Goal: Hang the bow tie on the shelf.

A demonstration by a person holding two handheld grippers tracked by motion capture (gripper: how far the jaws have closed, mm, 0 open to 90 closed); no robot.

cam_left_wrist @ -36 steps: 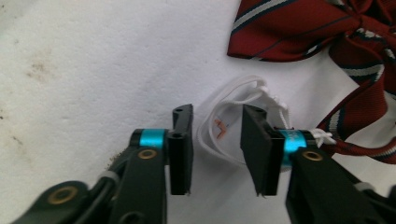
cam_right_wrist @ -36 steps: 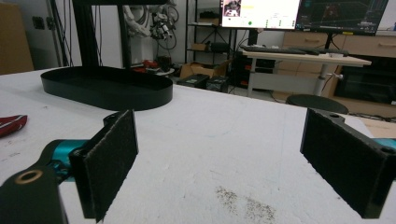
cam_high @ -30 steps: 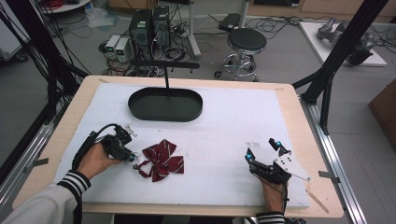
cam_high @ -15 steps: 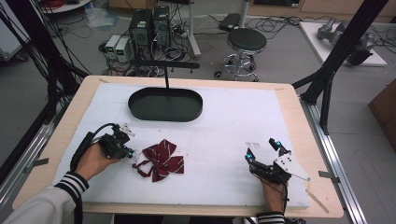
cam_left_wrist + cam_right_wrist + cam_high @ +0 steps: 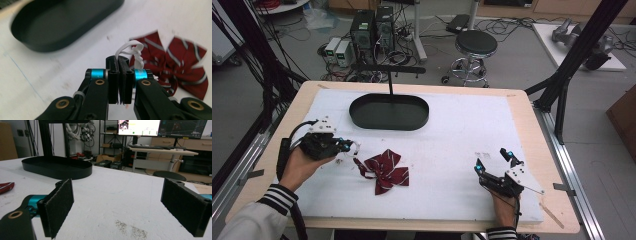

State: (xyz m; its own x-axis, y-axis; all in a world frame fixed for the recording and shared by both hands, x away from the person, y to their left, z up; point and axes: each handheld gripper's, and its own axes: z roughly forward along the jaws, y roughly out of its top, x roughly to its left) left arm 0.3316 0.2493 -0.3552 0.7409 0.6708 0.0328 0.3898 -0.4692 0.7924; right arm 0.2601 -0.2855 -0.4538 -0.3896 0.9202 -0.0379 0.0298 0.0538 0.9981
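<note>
left gripper (image 5: pixel 119 82) pinched tight on the white strap (image 5: pixel 130 51) of the red bow tie (image 5: pixel 384 170), which lies mid-mat just short of the black tray (image 5: pixel 389 111), likely its destination, a lift and carry apparently next, while right gripper (image 5: pixel 494 167) rests wide open, empty.

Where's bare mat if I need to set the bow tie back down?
Widest free patch: between the bow tie and the right tool, below the black tray. The mat right of the tray is bare too. It is crowded at the left tool, shut on the tie's white strap.
</note>
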